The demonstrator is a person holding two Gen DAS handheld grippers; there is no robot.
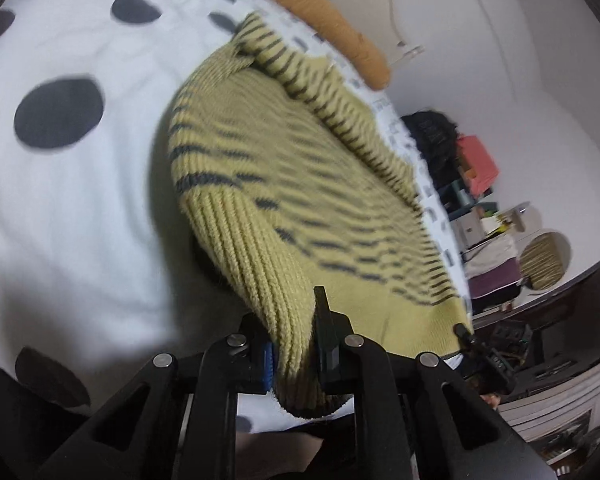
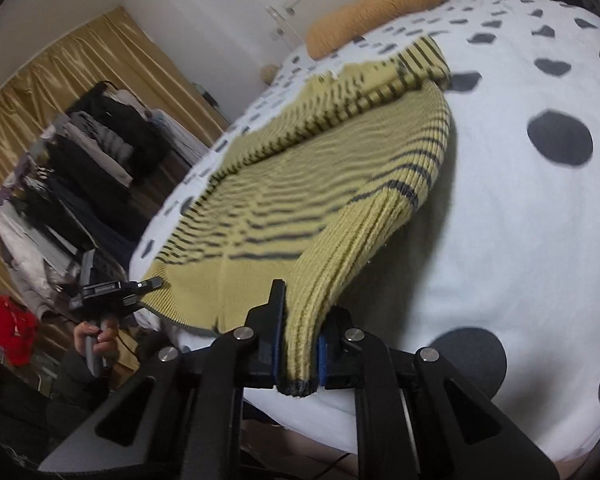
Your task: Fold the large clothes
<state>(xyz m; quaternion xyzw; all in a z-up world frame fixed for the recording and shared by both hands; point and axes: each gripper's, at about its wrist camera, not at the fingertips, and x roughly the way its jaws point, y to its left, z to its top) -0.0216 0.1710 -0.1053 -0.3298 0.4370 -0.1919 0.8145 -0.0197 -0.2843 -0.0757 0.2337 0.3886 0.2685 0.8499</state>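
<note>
A yellow-green knit sweater (image 1: 300,184) with dark stripes lies spread on the bed, its ribbed hem lifted toward me. In the left wrist view my left gripper (image 1: 296,344) is shut on one hem corner, the knit bunched between its pads. My right gripper (image 1: 466,334) shows small at the other corner. In the right wrist view the right gripper (image 2: 300,340) is shut on its corner of the sweater (image 2: 320,184). The left gripper (image 2: 140,286) pinches the far corner there, with a hand (image 2: 100,340) on its handle. The sleeves are folded over the upper body.
The bed cover (image 1: 80,200) is white with dark dots. An orange bolster pillow (image 2: 372,8) lies at the head by the wall. A full clothes rack (image 2: 80,168) and gold curtain (image 2: 60,72) stand beside the bed. Cluttered shelves (image 1: 476,160) stand on the other side.
</note>
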